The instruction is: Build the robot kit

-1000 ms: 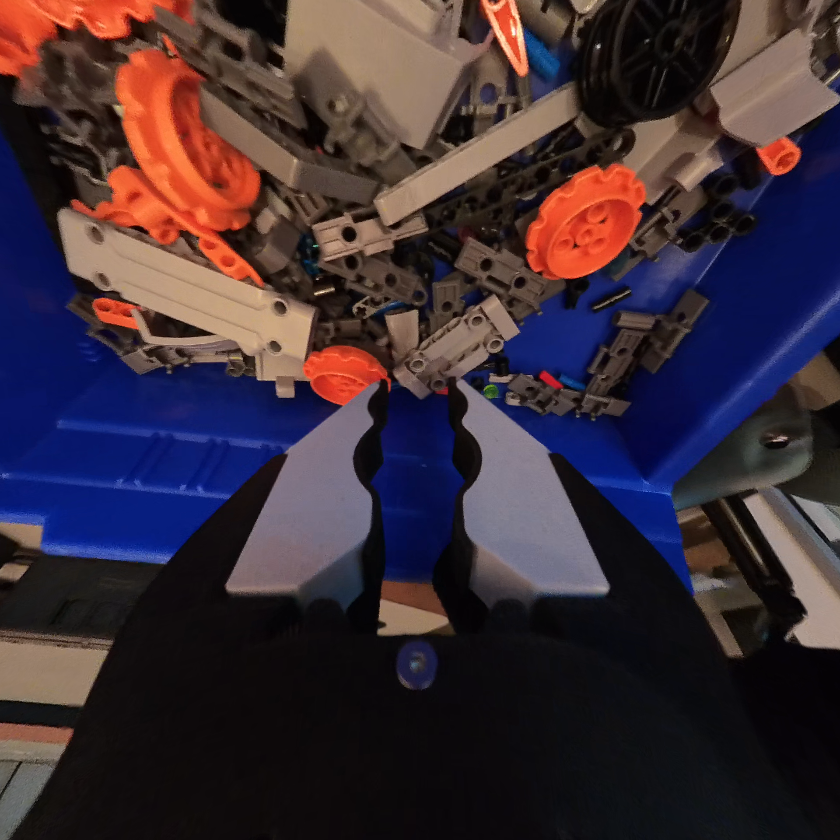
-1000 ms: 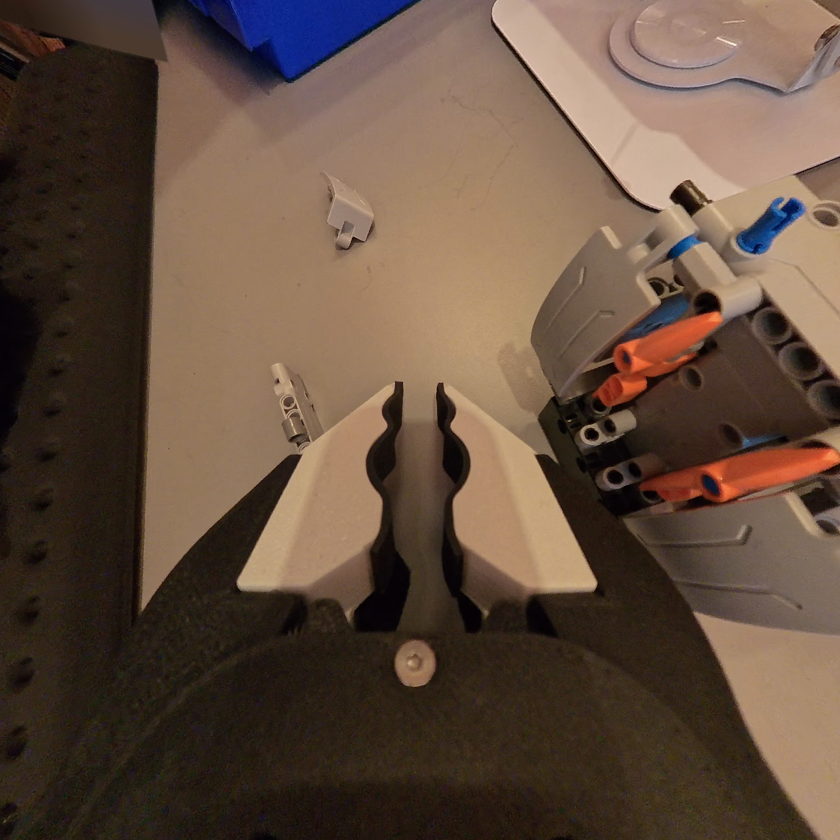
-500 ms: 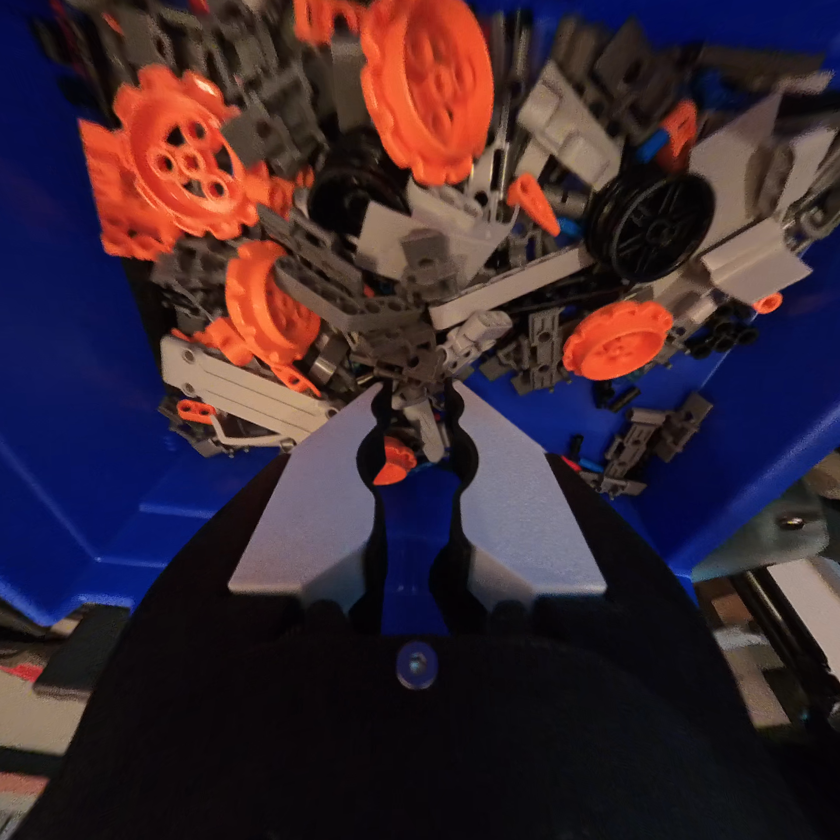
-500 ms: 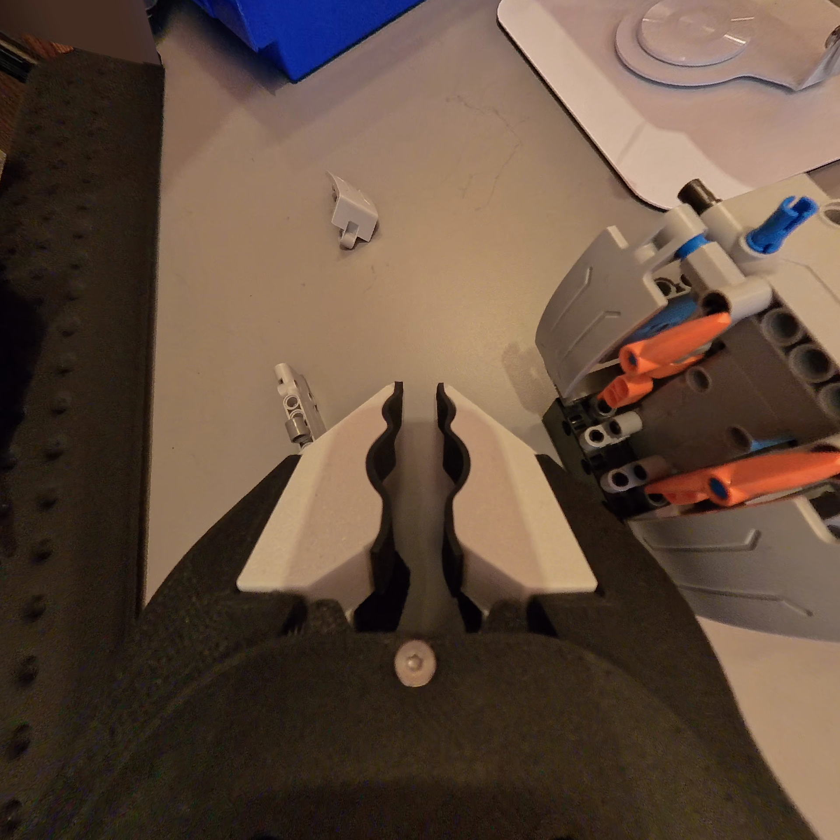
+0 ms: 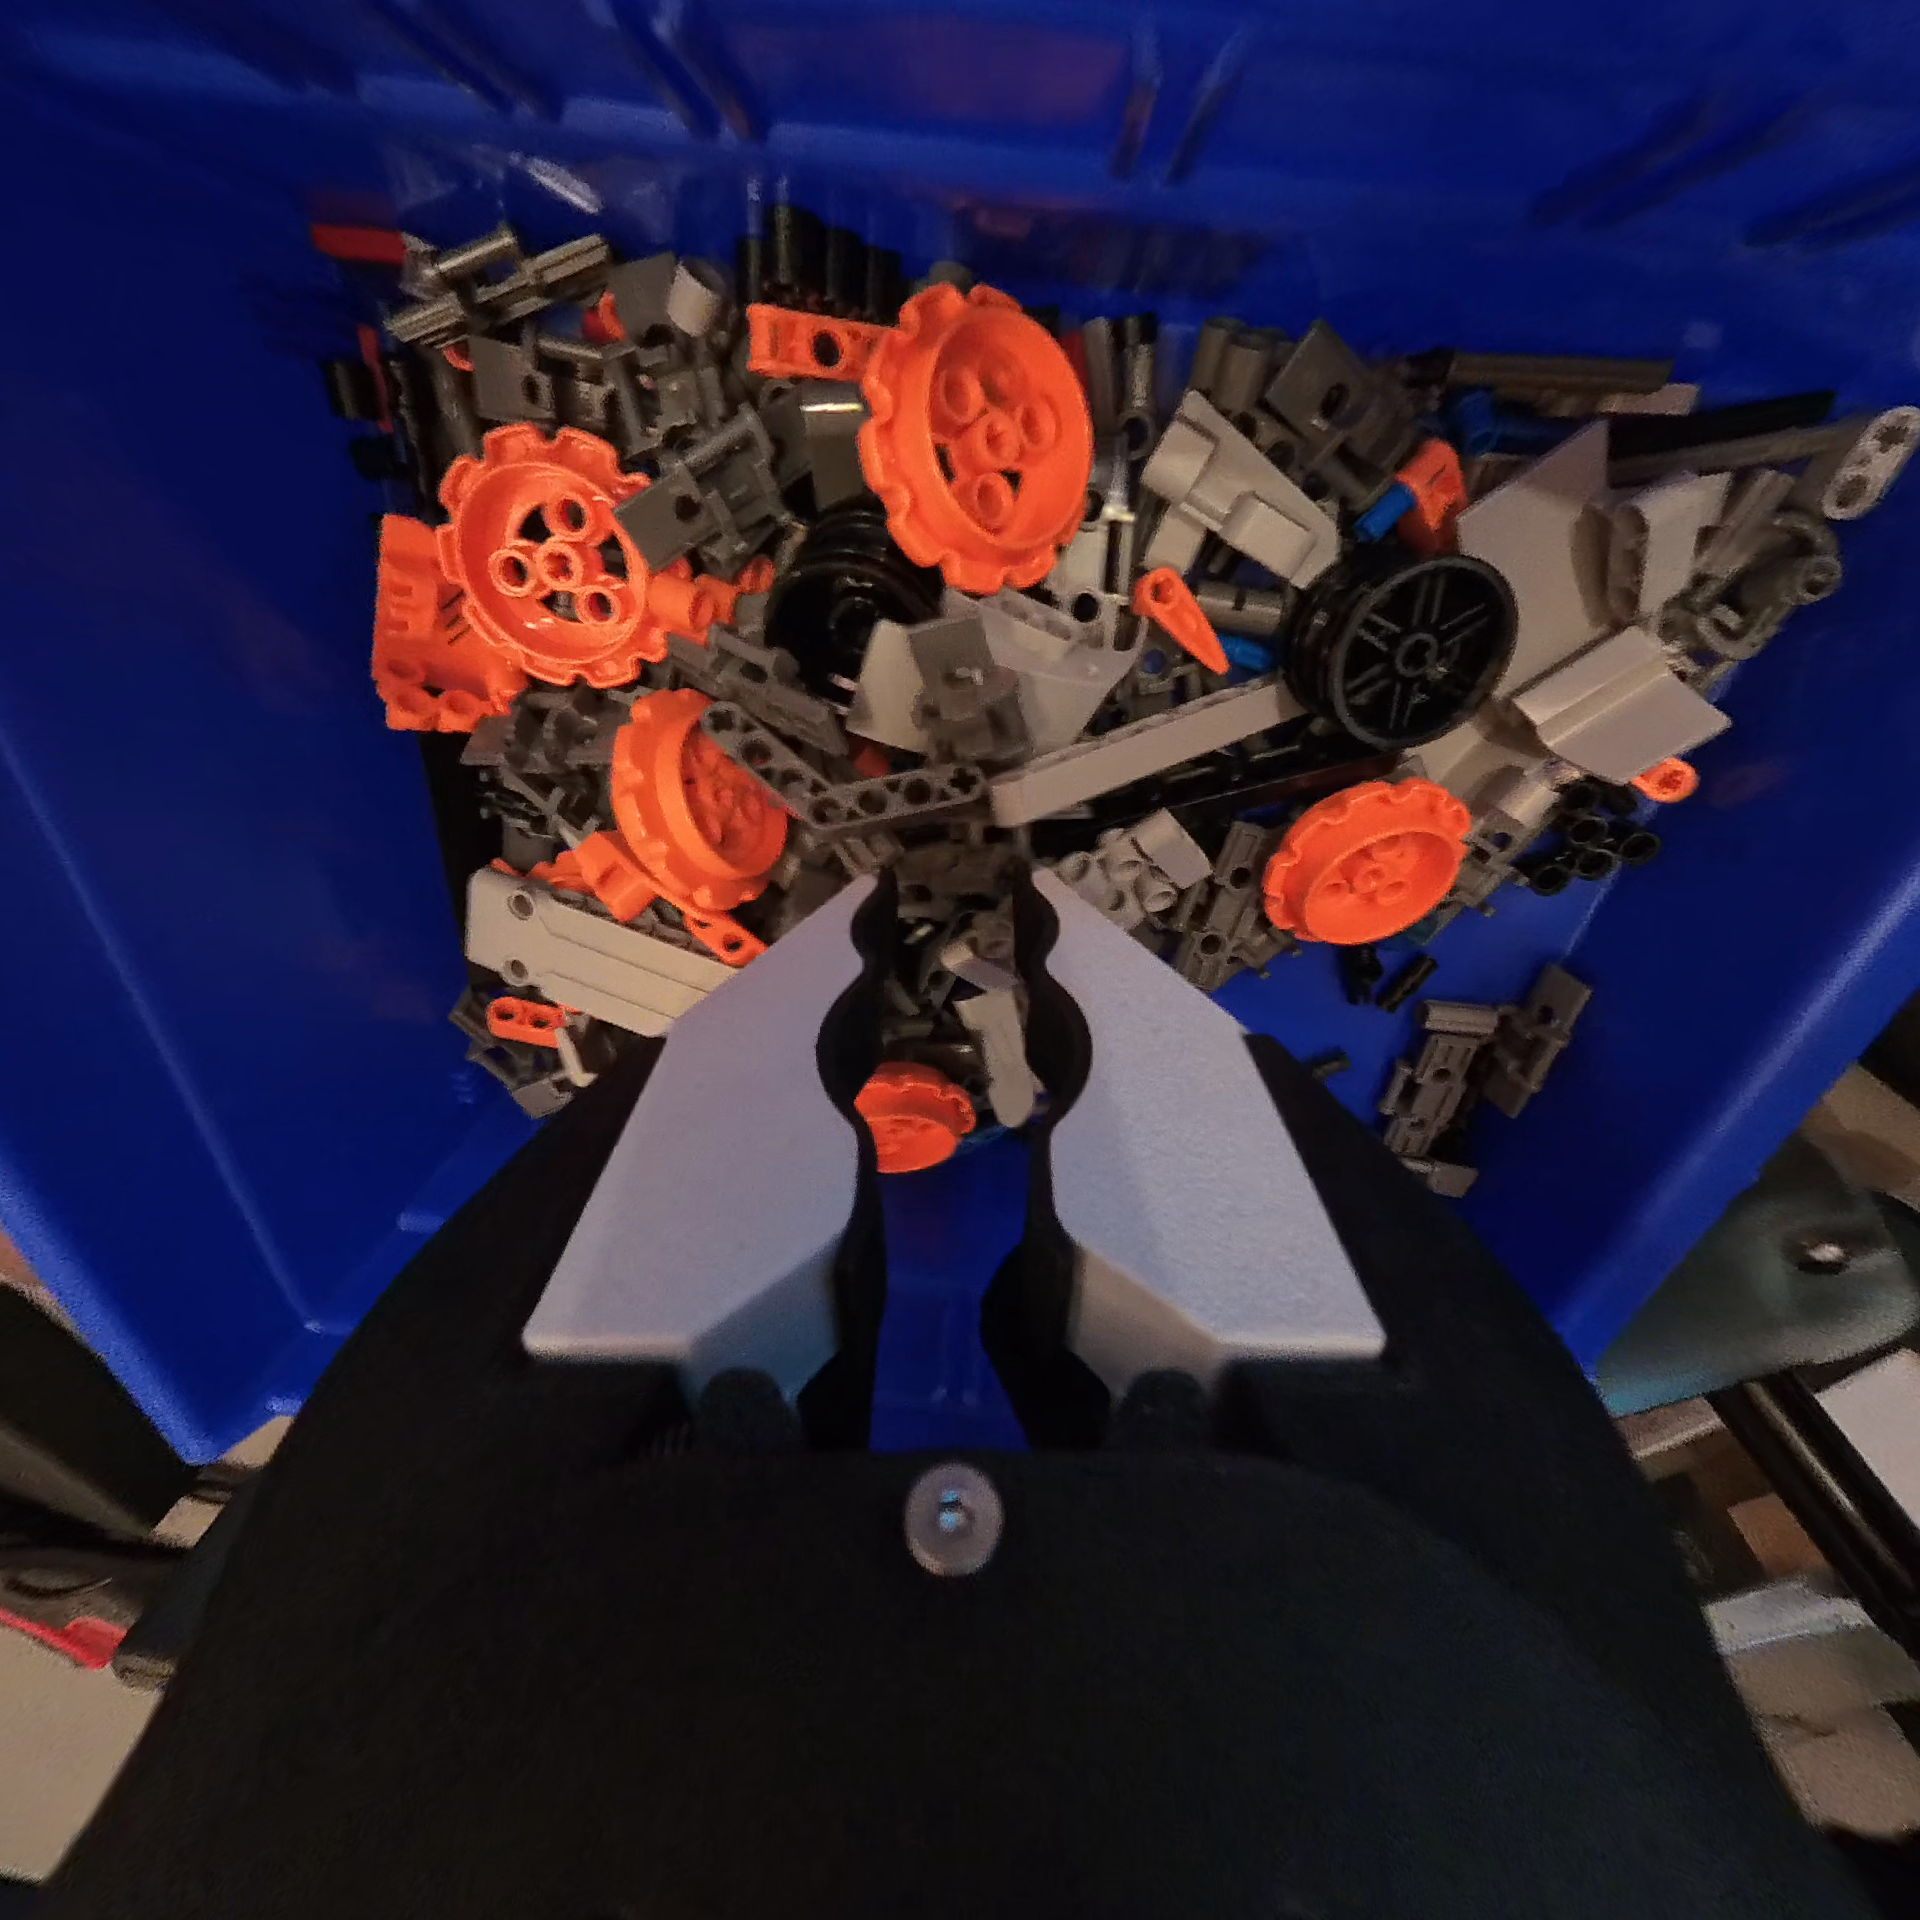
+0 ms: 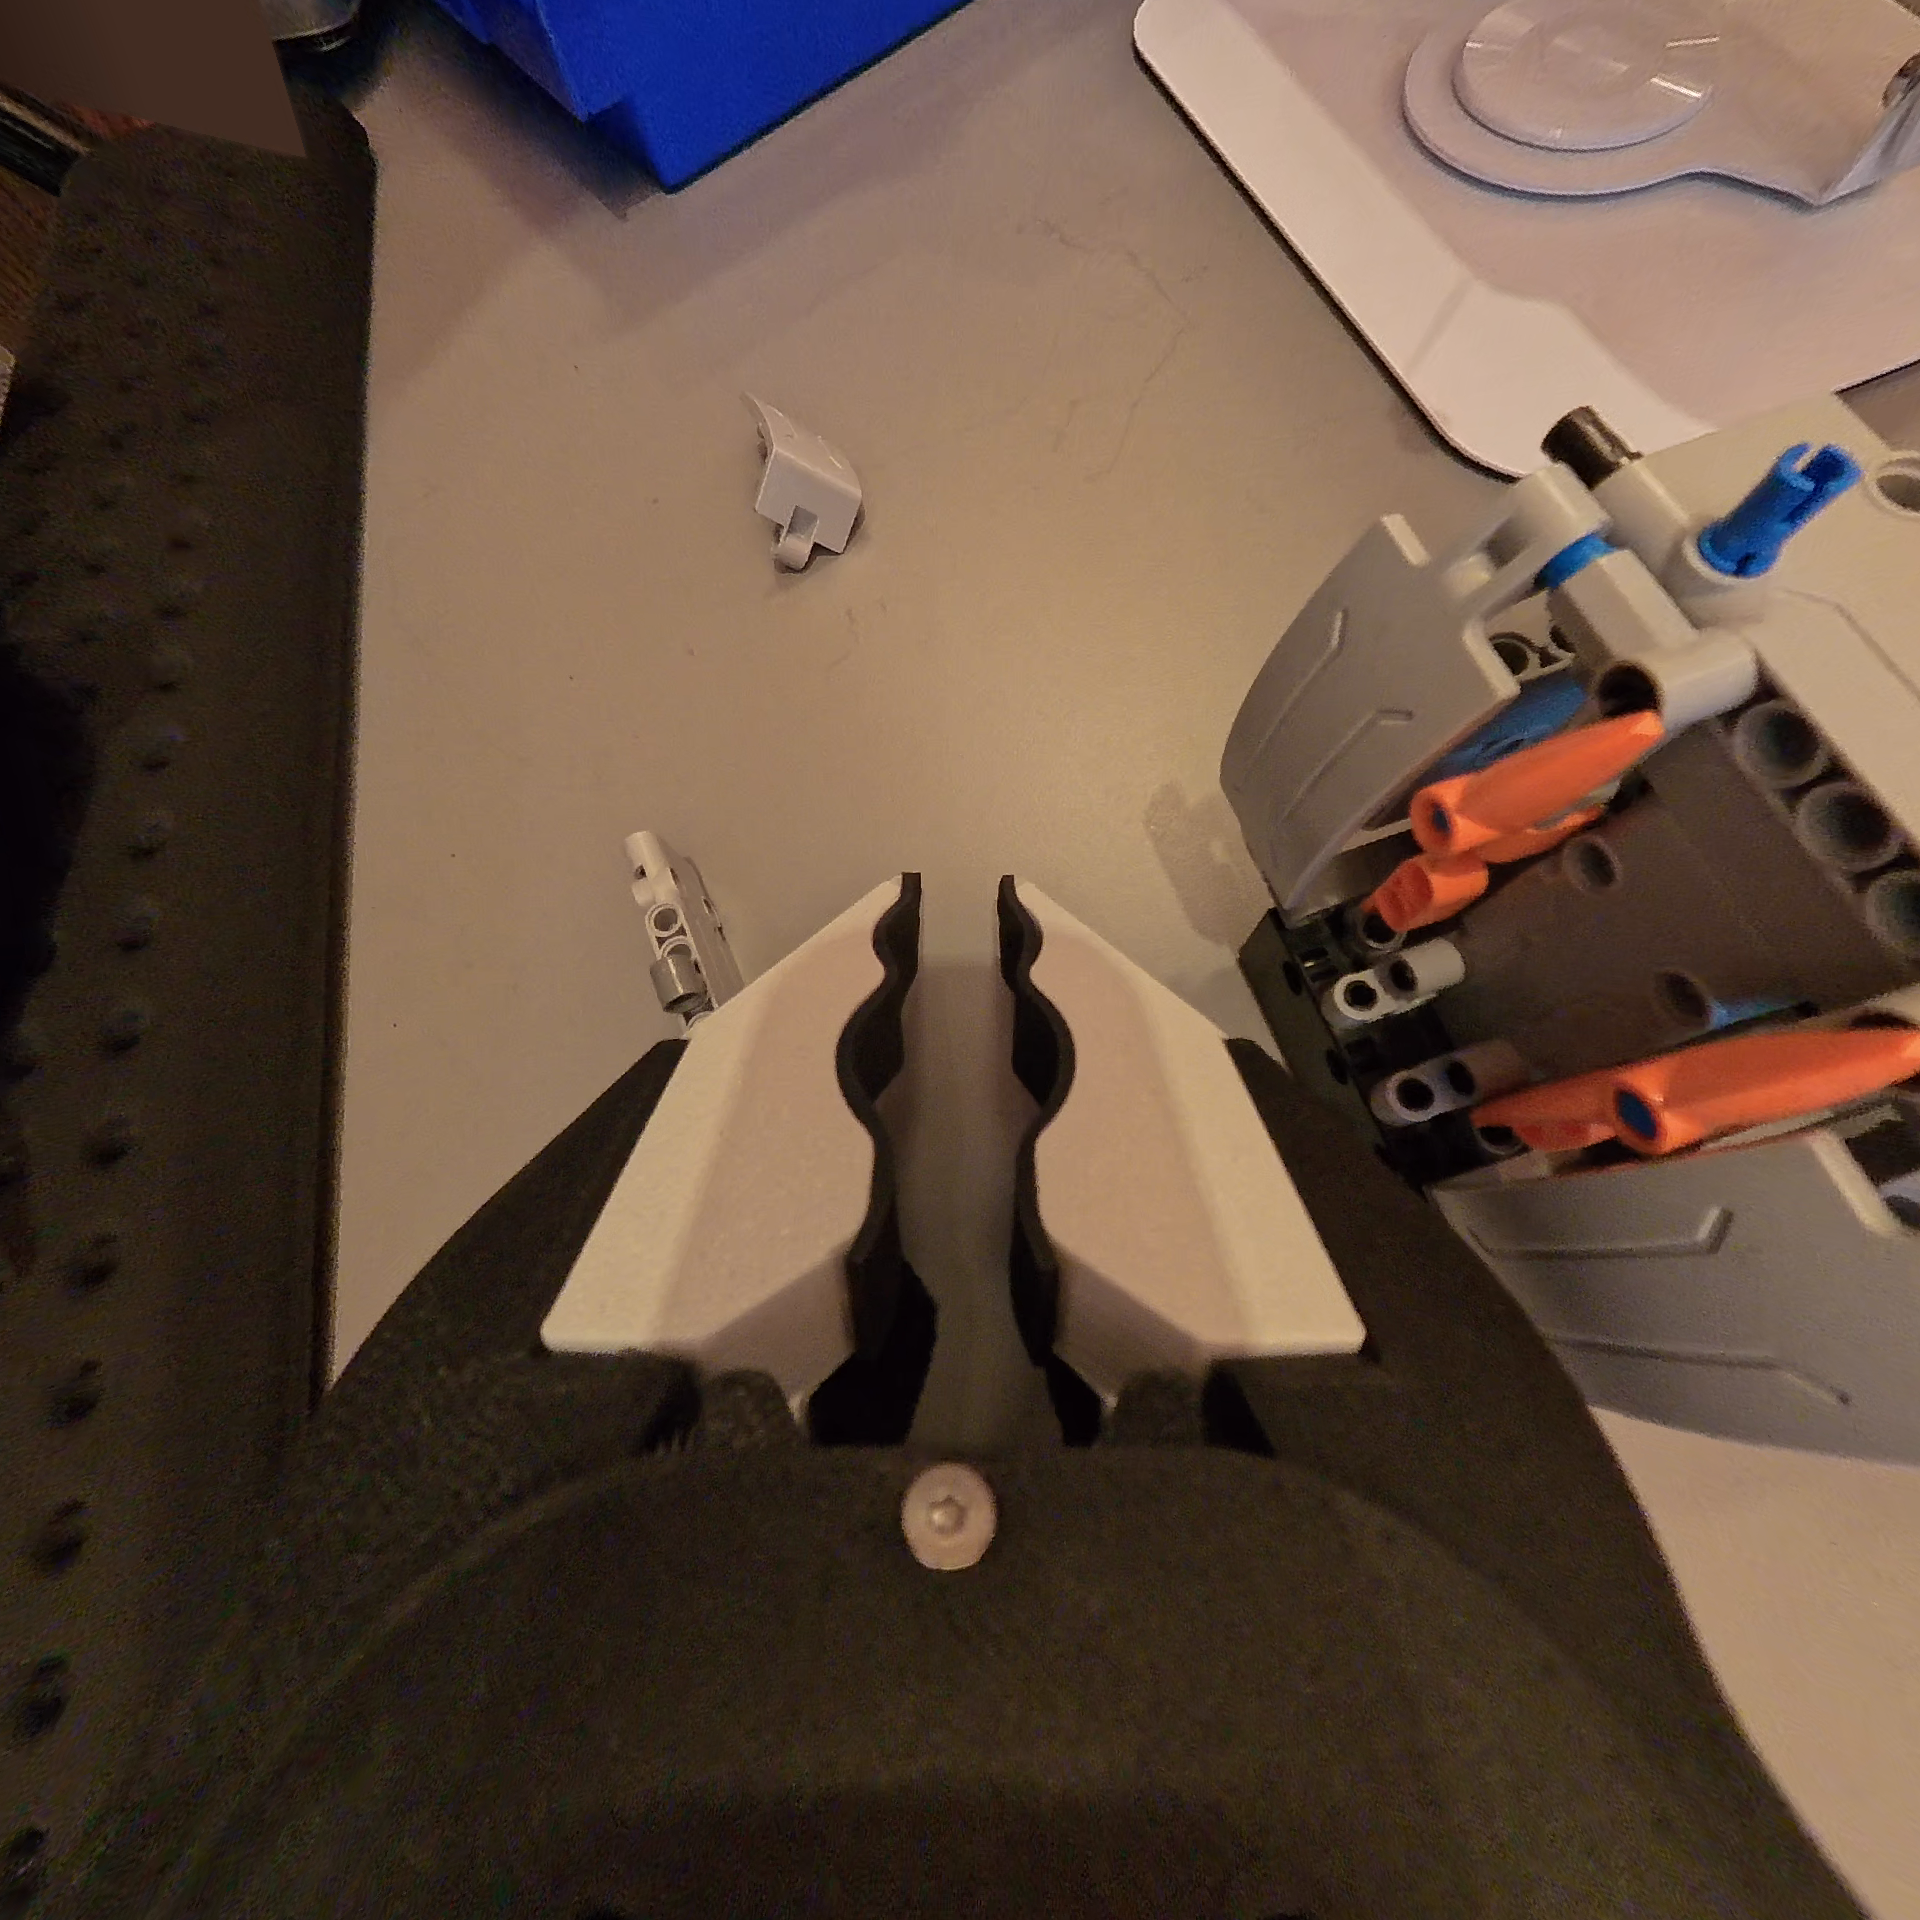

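You have the blue bin [image 5: 208,727] in front of your left gripper [image 5: 956,896]. It is deep-walled, and a heap of grey, black and orange construction-toy parts [image 5: 935,665] is banked against its far wall. A corner of the same bin [image 6: 727,83] shows at the far edge of the grey table [image 6: 987,416] in the right wrist view. A white mat [image 6: 1351,239] lies to the right of that corner.

Nearer to you than the bin, at the table's right side, sits a part-built grey model [image 6: 1621,935] with orange rods and blue pins. Your right gripper [image 6: 958,896] hovers just beside its left face. Its fingers are parted a little, with only bare table between them.

Inside the bin, your left gripper's fingers are released and gripping nothing. They frame the near foot of the heap. A small orange toothed wheel [image 5: 912,1117] and a pale grey connector [image 5: 1003,1039] show through the gap, and a dark grey beam [image 5: 894,800] lies just past the tips. Whether the tips touch any part, I cannot tell. Larger orange wheels [image 5: 977,436] and a black spoked wheel [image 5: 1403,649] lie deeper in the bin.

On the table, between the bin and your right gripper, lie a curved grey piece [image 6: 802,483] and a slim grey connector [image 6: 681,935]. The connector is just left of the fingers.
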Demonstrator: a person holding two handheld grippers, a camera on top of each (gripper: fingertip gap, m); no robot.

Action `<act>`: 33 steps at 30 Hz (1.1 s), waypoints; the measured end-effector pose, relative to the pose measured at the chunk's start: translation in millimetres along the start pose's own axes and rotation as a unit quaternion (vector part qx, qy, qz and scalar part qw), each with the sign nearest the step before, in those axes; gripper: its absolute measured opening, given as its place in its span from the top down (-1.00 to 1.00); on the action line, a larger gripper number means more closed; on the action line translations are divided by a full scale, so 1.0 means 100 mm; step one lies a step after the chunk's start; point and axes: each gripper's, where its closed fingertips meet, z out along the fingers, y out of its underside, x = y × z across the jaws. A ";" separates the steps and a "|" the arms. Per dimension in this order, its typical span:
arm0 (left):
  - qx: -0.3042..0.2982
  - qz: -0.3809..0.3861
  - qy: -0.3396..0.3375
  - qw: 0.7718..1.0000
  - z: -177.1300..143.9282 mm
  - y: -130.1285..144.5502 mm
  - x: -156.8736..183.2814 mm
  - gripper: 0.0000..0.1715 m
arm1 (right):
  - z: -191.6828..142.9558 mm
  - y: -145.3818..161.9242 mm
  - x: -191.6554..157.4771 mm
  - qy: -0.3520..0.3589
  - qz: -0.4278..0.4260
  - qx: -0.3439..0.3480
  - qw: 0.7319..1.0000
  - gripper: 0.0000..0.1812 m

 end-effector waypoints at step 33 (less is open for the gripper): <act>0.044 0.005 0.006 0.999 0.09 -0.21 0.04 1.00 | 0.01 0.01 0.00 -0.001 0.000 -0.003 1.000 0.86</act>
